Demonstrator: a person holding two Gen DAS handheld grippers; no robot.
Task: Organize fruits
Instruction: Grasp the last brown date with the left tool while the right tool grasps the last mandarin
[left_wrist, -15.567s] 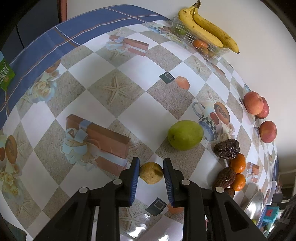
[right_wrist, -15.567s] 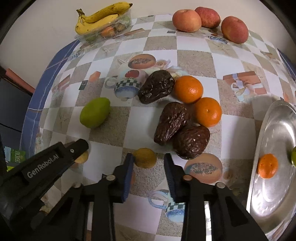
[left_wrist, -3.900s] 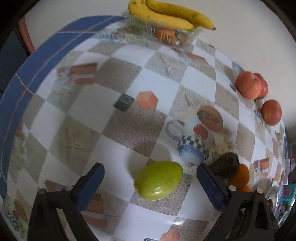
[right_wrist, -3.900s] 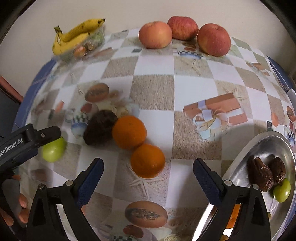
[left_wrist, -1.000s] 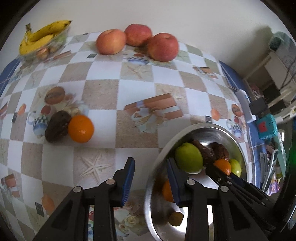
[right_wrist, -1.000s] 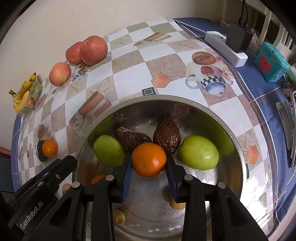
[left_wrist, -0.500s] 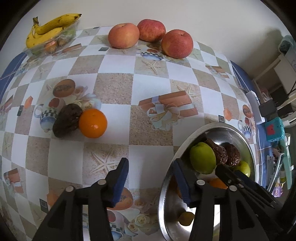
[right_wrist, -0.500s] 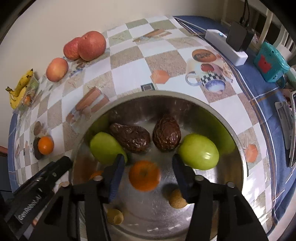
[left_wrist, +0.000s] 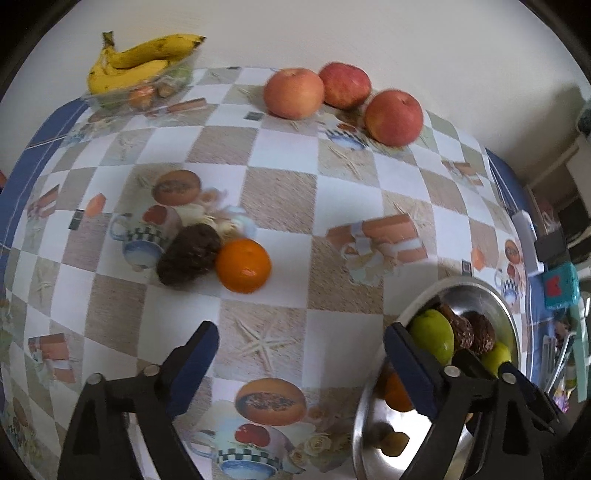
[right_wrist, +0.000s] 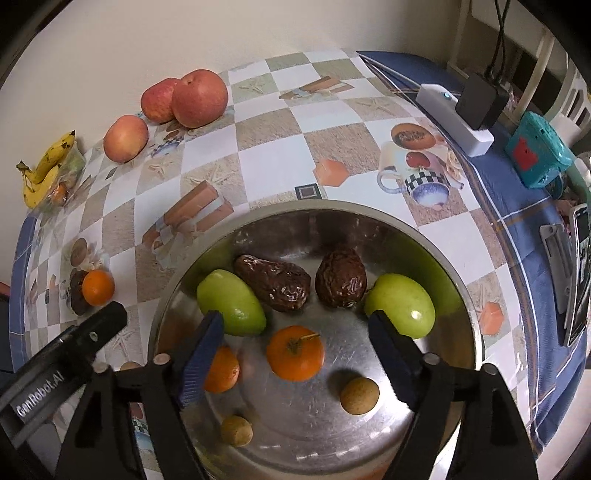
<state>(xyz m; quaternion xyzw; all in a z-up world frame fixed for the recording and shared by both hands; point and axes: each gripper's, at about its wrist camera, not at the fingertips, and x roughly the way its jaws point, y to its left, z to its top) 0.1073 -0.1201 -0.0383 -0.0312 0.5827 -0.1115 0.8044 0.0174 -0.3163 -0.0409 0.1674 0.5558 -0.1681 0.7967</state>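
— Where was the orange (right_wrist: 294, 352)?
— It lay loose in the steel bowl (right_wrist: 436, 243), near the bench's right edge, between the spread jaws of the right gripper (right_wrist: 295, 363).
— And the left gripper (left_wrist: 301, 363)?
— Also spread wide, holding nothing, above the bench; another orange (left_wrist: 243, 270) touched a dark date (left_wrist: 189, 254) beyond it.

Left wrist view: high over tablecloth (left_wrist: 280, 192). Right wrist view: close above steel bowl (right_wrist: 436, 243). Both share bowl.
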